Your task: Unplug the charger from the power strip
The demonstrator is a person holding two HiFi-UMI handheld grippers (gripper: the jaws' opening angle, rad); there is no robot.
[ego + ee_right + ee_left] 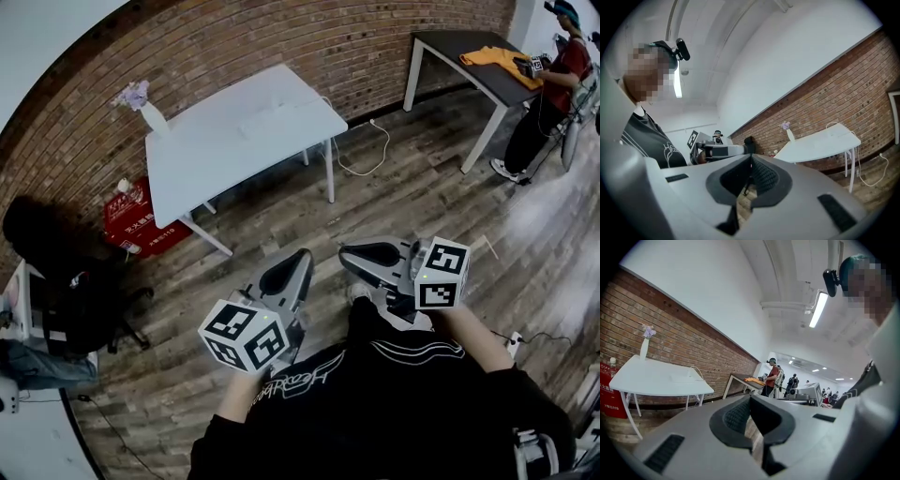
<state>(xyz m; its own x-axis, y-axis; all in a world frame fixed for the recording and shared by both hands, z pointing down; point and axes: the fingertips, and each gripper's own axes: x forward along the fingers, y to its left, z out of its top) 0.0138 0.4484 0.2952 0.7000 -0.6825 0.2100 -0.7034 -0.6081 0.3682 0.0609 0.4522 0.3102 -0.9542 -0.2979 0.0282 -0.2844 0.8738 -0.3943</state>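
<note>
**Both grippers closed, power strip way over there**

Left gripper (298, 261) and right gripper (352, 255) both have their jaws pressed together on nothing, side by side over the wood floor. The white power strip (267, 120) lies on the white table (216, 159) by the brick wall, well apart from both. Can't make out the charger.

Left tool (750, 401): jaws closed together, nothing between them. Beyond it is a white worktop (647, 380) against the brick wall (693, 341), with a vase (644, 348) at its left end and a white cable (697, 373) near the right end. Red box (606, 394) low at the left edge. A person in a red shirt (772, 380) stands at a second worktop (738, 378) with an orange cloth (753, 379) on it.
</note>
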